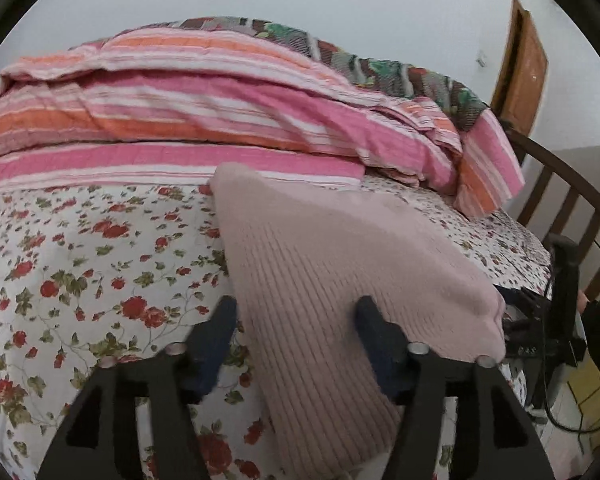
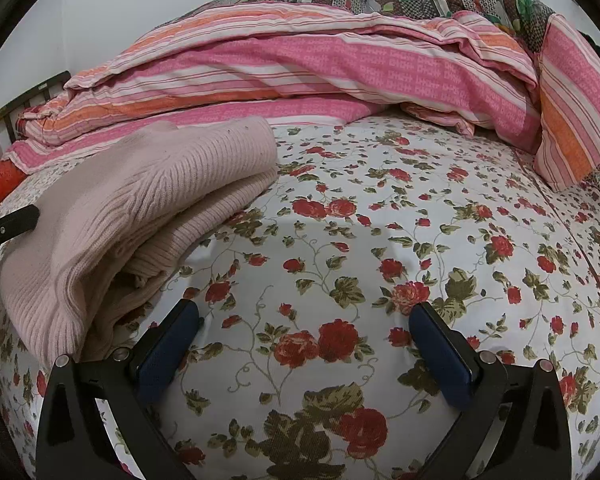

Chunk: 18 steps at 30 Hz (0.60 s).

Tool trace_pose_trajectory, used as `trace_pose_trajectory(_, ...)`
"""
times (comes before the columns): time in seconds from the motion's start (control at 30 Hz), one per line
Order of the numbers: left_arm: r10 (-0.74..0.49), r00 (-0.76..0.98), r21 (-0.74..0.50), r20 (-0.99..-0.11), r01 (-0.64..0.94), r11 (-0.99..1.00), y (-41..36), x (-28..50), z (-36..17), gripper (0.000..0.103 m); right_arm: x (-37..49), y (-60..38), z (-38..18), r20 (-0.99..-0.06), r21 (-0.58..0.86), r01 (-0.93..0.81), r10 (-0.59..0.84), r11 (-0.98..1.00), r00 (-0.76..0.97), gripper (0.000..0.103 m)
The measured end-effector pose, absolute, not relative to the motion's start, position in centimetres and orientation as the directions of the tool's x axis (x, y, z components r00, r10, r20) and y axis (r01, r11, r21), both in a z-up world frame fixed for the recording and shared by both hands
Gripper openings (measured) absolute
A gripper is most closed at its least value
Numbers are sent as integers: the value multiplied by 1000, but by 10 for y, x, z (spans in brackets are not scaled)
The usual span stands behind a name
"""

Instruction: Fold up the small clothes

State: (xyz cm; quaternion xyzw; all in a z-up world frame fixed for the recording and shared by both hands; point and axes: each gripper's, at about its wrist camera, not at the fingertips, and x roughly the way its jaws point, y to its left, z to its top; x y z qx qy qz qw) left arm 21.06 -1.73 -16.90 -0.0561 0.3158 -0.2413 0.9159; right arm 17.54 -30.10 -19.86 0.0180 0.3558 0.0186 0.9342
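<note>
Both tools stand with jaws apart, gripping nothing: the left tool [image 1: 296, 312] straddles the near edge of the pale pink ribbed knit sweater [image 1: 340, 280], one finger over the knit; the right tool [image 2: 306, 314] hovers over bare bed, beside the garment. That sweater lies folded in layers on the white rose-printed cotton bedsheet [image 2: 380, 240], near the pink-and-orange striped quilt [image 2: 300, 68] bunched behind. Soft, light and stretchy, I judge; it will sag and its layers slide, so pinch all layers at a thick folded edge.

A home bedroom: floral bedsheet [image 2: 340, 240], striped quilt [image 2: 300, 68], wooden door [image 1: 522, 64].
</note>
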Motion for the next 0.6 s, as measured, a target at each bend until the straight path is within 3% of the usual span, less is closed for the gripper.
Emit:
trace_pose_trajectory(0.07,-466,685,-248,-561,398,883,-19,212,-172,70,176,-302,-199,-664,47,-22,48,999,746,103)
trace_pose_trajectory(0.13,-466,680,-258,-566,390,884,-19,212,-177,71,176,-301,-199,-664,47,-22,47,999,746,103)
trace_pose_trajectory(0.27,-507,660,-285,-555,422,861,-19,204,-182,56,176,-301,-199,-664,47,-22,48,999,746,103)
trace_pose_trajectory(0.6,-489,678,-269,-548,411,871,-21,196,-184,56,176,-301,-199,-664,47,-23,48,999,746,103)
